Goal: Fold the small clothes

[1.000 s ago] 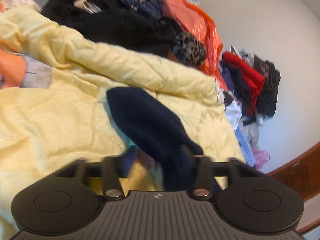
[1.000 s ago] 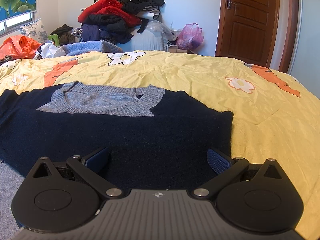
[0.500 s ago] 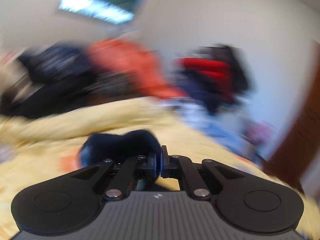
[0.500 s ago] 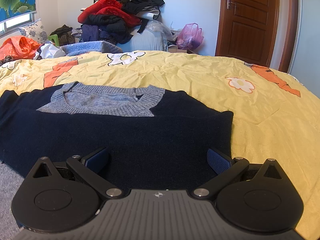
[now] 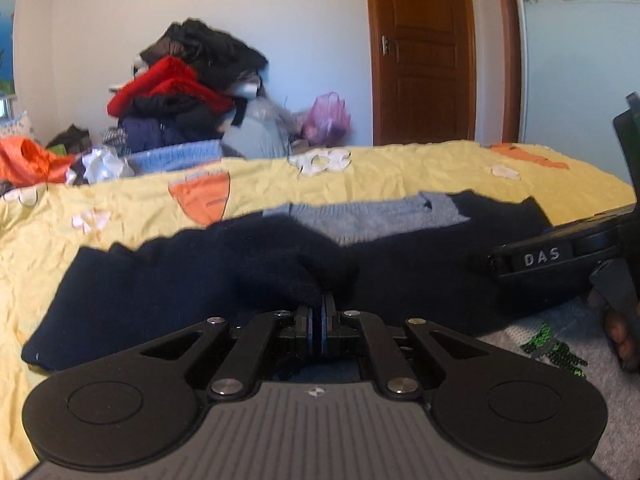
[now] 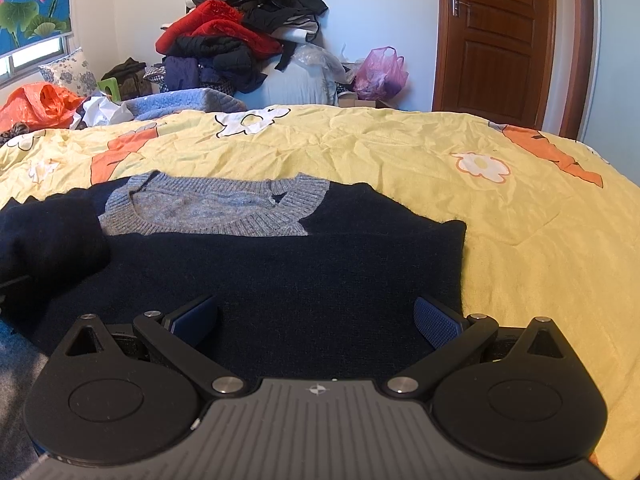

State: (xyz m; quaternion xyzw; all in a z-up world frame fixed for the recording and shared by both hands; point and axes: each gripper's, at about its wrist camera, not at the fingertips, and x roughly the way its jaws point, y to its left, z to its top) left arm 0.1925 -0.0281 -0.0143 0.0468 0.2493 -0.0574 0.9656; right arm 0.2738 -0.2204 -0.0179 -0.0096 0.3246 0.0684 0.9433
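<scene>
A navy sweater (image 6: pixel 320 264) with a grey knit collar (image 6: pixel 216 208) lies flat on the yellow bedspread (image 6: pixel 400 148). In the left wrist view my left gripper (image 5: pixel 318 312) is shut, with the sweater's navy sleeve (image 5: pixel 296 264) pinched between its pads and bunched over the sweater's body. That sleeve (image 6: pixel 48 236) shows folded inward at the left of the right wrist view. My right gripper (image 6: pixel 316 316) stands open low over the sweater's lower body, with nothing between its fingers. Its black body (image 5: pixel 560 256) shows at the right of the left wrist view.
A heap of red and black clothes (image 6: pixel 240 40) rises beyond the bed's far edge, with an orange bag (image 6: pixel 36 104) to the left and a pink bag (image 6: pixel 380 68) by the wooden door (image 6: pixel 500 40). A hand (image 5: pixel 620 332) sits at the right.
My left gripper closed on the sleeve, rolled and swept across the bed with it, so the sleeve now lies over the sweater's body. The right gripper has not moved.
</scene>
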